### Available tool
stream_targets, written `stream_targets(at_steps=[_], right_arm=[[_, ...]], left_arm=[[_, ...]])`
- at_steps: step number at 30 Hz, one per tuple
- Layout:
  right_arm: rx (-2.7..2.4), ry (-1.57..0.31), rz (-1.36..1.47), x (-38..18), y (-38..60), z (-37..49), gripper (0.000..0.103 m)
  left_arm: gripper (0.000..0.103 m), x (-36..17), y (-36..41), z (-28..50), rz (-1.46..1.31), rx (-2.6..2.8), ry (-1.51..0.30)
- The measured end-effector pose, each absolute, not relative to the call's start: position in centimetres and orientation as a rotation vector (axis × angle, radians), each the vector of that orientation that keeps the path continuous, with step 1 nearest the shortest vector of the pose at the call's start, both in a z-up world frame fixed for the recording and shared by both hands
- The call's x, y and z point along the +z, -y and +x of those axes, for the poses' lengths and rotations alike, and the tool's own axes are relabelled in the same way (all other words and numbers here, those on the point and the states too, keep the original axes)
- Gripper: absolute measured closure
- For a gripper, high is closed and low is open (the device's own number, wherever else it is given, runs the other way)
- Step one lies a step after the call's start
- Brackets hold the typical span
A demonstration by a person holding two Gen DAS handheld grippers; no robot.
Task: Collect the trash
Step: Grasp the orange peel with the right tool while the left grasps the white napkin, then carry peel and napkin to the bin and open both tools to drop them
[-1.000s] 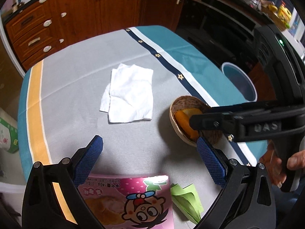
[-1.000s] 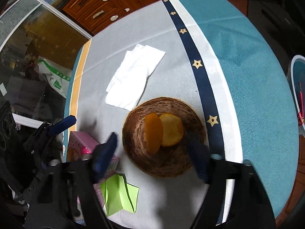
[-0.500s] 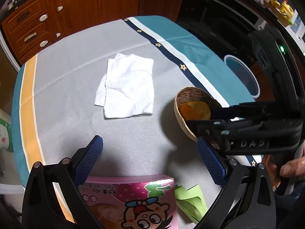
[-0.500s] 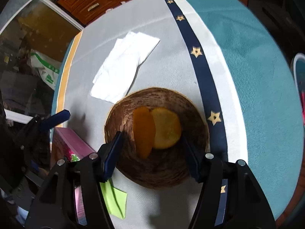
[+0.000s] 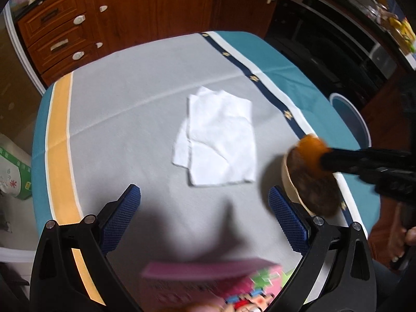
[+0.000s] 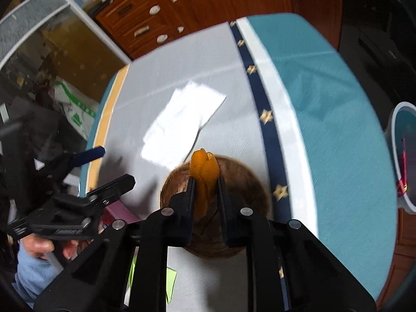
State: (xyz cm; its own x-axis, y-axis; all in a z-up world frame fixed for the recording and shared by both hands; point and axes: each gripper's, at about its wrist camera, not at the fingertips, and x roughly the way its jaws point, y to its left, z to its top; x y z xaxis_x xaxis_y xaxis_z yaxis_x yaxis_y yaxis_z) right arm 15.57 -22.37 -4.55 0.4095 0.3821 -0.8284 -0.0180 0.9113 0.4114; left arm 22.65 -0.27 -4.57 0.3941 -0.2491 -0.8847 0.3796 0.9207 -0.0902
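Note:
Orange peels (image 6: 204,166) are pinched between the pads of my right gripper (image 6: 205,179), whose jaws are still closing, just above a brown woven bowl (image 6: 249,182). The left wrist view shows the same peels (image 5: 309,148) held over the bowl (image 5: 312,189) at the right. A crumpled white napkin (image 5: 221,140) lies flat mid-table. My left gripper (image 5: 204,202) hangs open over the grey cloth with nothing between its fingers. A pink snack packet (image 5: 208,280) lies just below it, blurred. A green paper scrap (image 6: 169,283) lies near the bowl.
A blue-lined bin (image 6: 405,156) stands on the floor off the table's right edge, with something red in it. Brown cabinets with drawers (image 5: 65,33) stand behind the table. A person's hand (image 6: 44,247) holds the left gripper handle.
The right gripper's jaws have come together on the orange peels and raised them from the bowl's bottom. The left gripper has shifted, so the pink packet sits lower in its view.

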Motion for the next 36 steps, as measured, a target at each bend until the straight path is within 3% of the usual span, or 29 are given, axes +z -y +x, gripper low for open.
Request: stream_targets(at_steps=[20,22,25,27,36], right_arm=[[0.236,-1.116,0.515,-6.5,27.1,19.1,0.087],[0.237,-1.114,0.522,-6.7,27.4,19.2,0.087],[0.239,-1.112,0.536,-6.9,27.7,18.9,0.087],[0.24,-1.111,0.544,-6.9,27.9,18.6,0.087],[0.234,-1.064,0.579,-5.5,29.6,16.9,0.087]], left_arm=[[0.007,-9.1,5.8,28.2,0.219,-0.468,-1.212],[0.018,-8.9,5.8,28.1,0.232,-0.457,-1.19],[0.053,-8.5,5.6,27.9,0.256,-0.429,-1.153],[0.098,-8.3,5.4,28.0,0.238,-0.442,-1.158],[0.099,-5.5,5.7,25.9,0.246,-0.39,-1.103]])
